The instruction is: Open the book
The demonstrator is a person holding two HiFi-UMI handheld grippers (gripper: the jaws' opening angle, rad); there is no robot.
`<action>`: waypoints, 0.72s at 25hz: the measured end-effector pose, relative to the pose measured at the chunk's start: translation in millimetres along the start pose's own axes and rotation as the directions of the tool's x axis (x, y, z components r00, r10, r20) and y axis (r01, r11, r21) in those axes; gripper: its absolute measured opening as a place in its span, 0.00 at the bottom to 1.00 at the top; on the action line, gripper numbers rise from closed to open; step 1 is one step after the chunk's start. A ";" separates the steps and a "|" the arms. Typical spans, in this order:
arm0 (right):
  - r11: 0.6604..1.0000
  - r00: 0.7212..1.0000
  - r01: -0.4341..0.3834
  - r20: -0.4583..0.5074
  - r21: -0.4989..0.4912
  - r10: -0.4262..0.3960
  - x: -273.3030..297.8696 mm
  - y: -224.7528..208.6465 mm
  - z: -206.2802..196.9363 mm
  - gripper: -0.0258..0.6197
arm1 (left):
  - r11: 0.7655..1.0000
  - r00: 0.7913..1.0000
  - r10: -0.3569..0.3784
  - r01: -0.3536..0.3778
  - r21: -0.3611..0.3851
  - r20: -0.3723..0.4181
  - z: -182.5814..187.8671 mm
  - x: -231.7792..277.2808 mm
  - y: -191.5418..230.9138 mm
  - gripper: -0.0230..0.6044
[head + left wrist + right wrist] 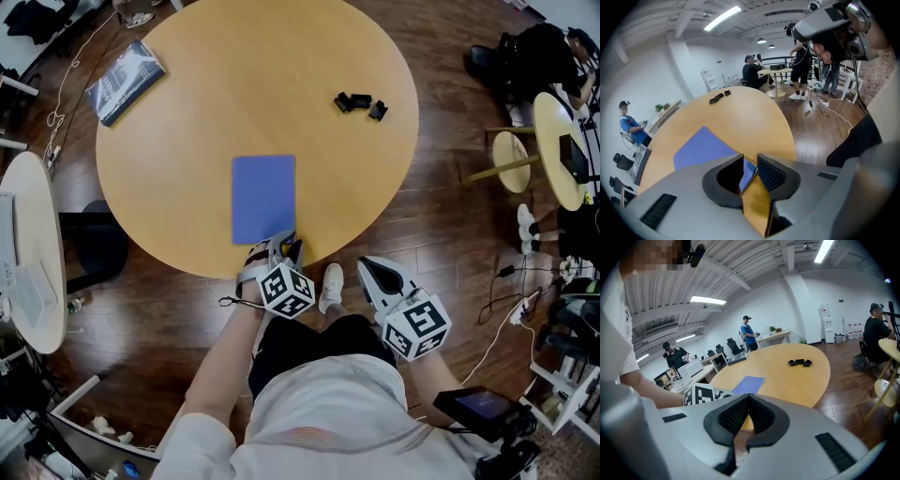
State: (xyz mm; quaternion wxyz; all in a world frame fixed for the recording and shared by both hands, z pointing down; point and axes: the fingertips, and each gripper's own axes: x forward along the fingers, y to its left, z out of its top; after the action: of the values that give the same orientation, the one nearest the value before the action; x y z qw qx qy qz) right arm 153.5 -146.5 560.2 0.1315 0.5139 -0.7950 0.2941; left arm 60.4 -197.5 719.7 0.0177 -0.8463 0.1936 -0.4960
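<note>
Straddling a corner of the blue book (263, 197), left tongs (750, 160) stand narrowly parted; right tongs (749, 399) closed, empty.

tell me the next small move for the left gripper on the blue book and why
Probably close the left gripper on the cover's near corner. In its view the fingers stand a little apart with a corner of the blue book between them, not clearly pinched, and the book lies shut on the table. The right gripper is shut, off the table.
</note>
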 end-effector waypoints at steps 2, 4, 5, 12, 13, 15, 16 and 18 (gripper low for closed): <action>1.000 1.000 0.005 0.002 0.003 -0.005 0.1 -1.3 0.0 0.03 | 1.000 1.000 -0.003 0.003 0.010 0.002 0.6 -0.6 -1.6 0.19; 1.000 1.000 0.011 0.006 0.006 -0.011 0.5 -3.8 1.2 0.03 | 1.000 1.000 -0.005 0.005 0.013 -0.003 0.3 0.3 -2.0 0.19; 1.000 1.000 0.013 0.006 0.007 -0.013 0.9 -4.9 1.8 0.03 | 1.000 1.000 -0.005 0.005 0.013 -0.008 -0.5 1.3 -1.8 0.19; 1.000 1.000 0.005 -0.004 0.010 -0.005 5.8 -0.1 0.3 0.03 | 0.999 1.000 -0.016 0.015 -0.033 -0.009 -4.0 2.3 1.4 0.19; 1.000 1.000 0.002 -0.005 0.010 -0.002 6.2 1.5 0.2 0.03 | 0.999 1.000 -0.018 0.017 -0.051 -0.003 -3.3 0.8 1.8 0.16; 1.000 1.000 -0.002 -0.004 0.009 0.002 6.6 3.5 0.5 0.03 | 0.997 1.000 -0.015 0.016 -0.081 0.008 -1.6 -2.1 3.3 0.07; 1.000 1.000 -0.003 -0.003 0.008 0.003 6.8 4.0 0.8 0.03 | 0.996 1.000 -0.015 0.017 -0.090 0.013 -0.8 -3.1 3.9 0.07; 1.000 1.000 -0.004 -0.003 0.005 0.004 7.0 4.6 1.4 0.03 | 0.993 0.999 -0.024 0.027 -0.115 0.027 1.6 -5.3 5.0 0.07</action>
State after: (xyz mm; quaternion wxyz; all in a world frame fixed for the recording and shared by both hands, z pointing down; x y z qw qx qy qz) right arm 146.5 -151.2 561.2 0.1306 0.5123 -0.7951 0.2972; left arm 57.9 -200.5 713.3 -0.0352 -0.8547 0.2109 -0.4731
